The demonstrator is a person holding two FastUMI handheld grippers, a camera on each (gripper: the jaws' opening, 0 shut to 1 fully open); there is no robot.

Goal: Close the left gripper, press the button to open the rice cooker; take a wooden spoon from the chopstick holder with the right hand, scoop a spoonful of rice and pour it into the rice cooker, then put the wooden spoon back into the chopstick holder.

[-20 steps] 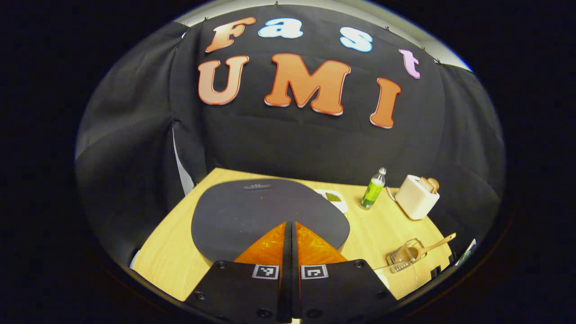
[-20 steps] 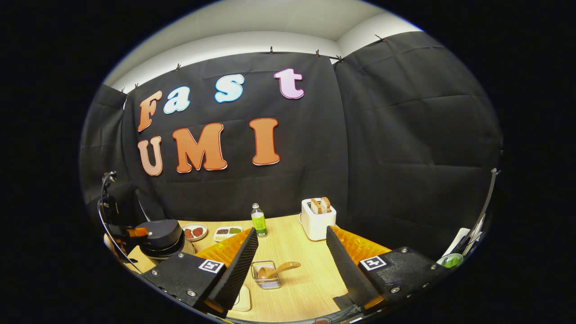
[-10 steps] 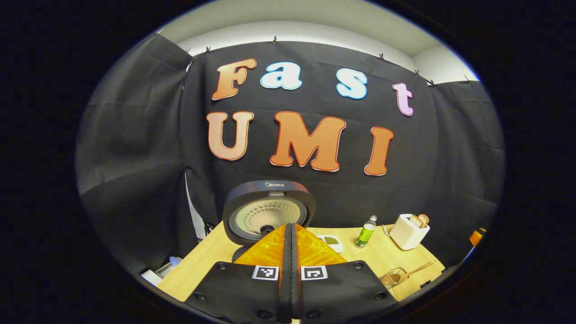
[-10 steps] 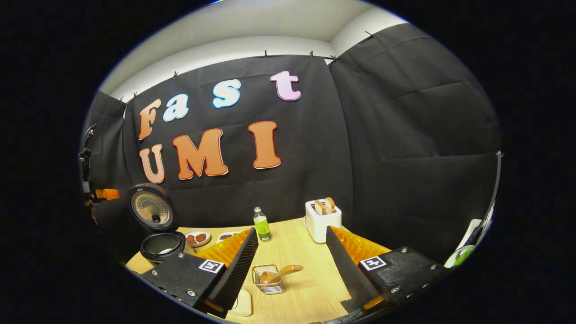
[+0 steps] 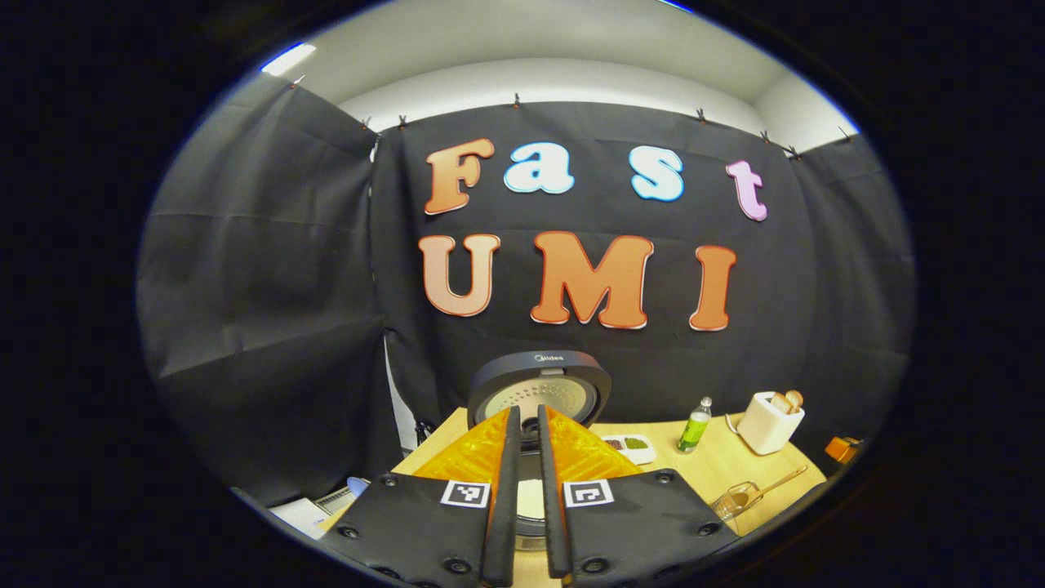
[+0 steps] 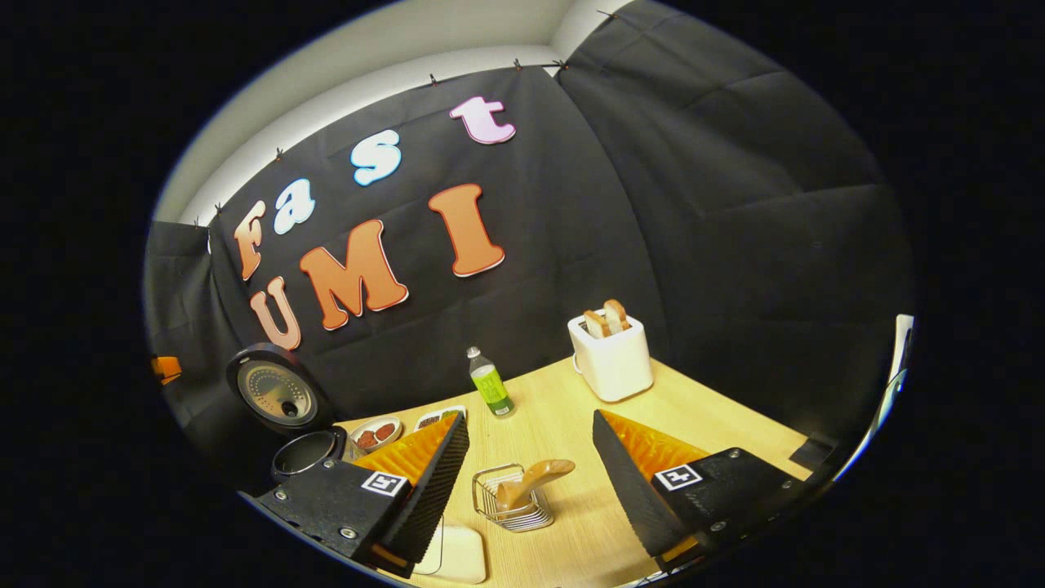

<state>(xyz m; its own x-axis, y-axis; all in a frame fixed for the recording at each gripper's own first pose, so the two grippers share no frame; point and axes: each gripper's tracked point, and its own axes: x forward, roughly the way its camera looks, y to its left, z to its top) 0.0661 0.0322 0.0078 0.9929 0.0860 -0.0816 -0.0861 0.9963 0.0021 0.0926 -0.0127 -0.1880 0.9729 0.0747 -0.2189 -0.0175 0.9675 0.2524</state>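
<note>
The rice cooker [image 5: 539, 392] is being seen with its lid standing upright behind the pot; in the left gripper view it sits dead ahead, at 12 o'clock from the left gripper [image 5: 522, 425]. That gripper's jaws are being held nearly together, with only a narrow slit between them and nothing gripped. Something pale is being glimpsed through the slit, possibly the pot's inside, though this cannot be confirmed.

In the right gripper view the right gripper [image 6: 526, 429] is being held wide open and empty above the wooden table [image 6: 571, 408]. The chopstick holder [image 6: 510, 502], a small wire basket, is being framed between the two fingers, toward 6 o'clock of the gap. The wooden spoon [image 6: 535, 478] is resting in it, its handle leaning out toward 2 o'clock. The rice cooker [image 6: 282, 396] is being seen at 9 o'clock, well apart from the holder.

A green bottle [image 6: 490, 384] and a white toaster [image 6: 612, 359] with bread slices are standing near the table's far edge, at 12 and 1 o'clock. Small dishes [image 6: 375, 431] are lying beside the cooker.
</note>
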